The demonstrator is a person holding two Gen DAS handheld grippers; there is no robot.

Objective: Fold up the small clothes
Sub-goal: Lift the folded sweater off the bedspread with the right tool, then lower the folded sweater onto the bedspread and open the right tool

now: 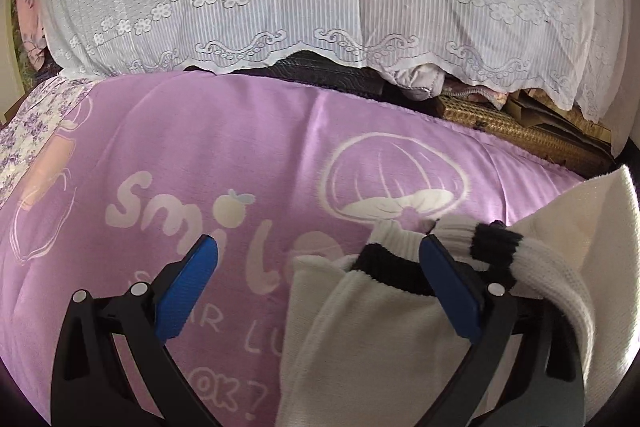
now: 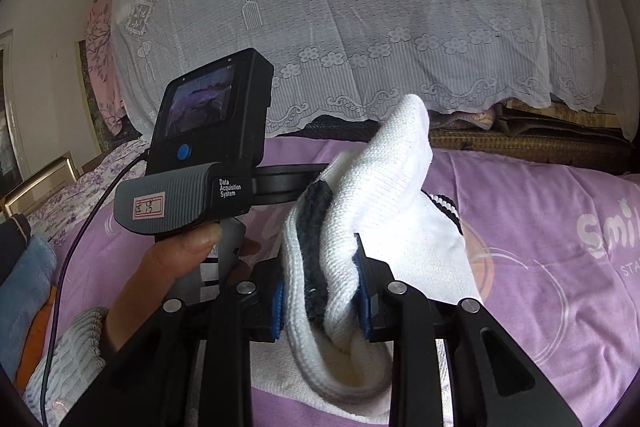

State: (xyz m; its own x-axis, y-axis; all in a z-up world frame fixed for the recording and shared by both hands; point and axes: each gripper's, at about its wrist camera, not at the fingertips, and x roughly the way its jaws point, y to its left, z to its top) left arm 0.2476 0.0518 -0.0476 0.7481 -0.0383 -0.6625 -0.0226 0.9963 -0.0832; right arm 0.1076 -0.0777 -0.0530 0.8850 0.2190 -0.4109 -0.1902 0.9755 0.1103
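While the left claw point(image 1: 320, 259) gapes, the right claw point(image 2: 320, 301) pinches the white garment point(image 2: 384, 187).

White knitted garment point(image 2: 380, 187) with black bands at ribbed cuffs, bunched and lifted off the purple blanket, one fold standing up to a rounded peak. Lower part draped flat on the blanket at near right point(image 1: 360, 339), black-trimmed opening facing far, striped ribbed cuff point(image 1: 496, 243) twisted across just beyond.
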